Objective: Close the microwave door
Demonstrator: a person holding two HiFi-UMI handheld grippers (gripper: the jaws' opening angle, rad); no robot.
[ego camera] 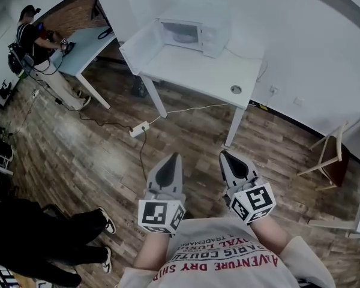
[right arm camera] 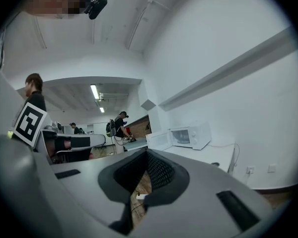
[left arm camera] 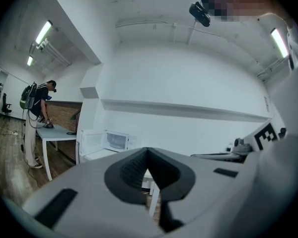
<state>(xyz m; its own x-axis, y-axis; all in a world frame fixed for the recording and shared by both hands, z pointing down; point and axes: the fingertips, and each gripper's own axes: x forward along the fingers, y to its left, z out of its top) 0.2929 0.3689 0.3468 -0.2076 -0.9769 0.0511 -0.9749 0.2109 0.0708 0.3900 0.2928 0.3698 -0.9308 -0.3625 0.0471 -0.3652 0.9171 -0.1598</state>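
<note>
Overhead only, wooden chair (ego camera: 330, 158), microwave door (ego camera: 139, 44) open on table (ego camera: 210, 77), left tool (ego camera: 175, 156) and right tool (ego camera: 224, 154) closed, empty.

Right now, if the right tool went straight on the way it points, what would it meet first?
Nothing near: bare floor lies ahead of the right tool. Further on, its line seems to reach the white table, about at the open microwave door. Depth is unclear, so this is a guess.

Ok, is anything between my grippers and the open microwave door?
Nothing visible blocks it. Only floor lies between the left gripper, the right gripper and the microwave door, with a power strip and cable by the table.
</note>
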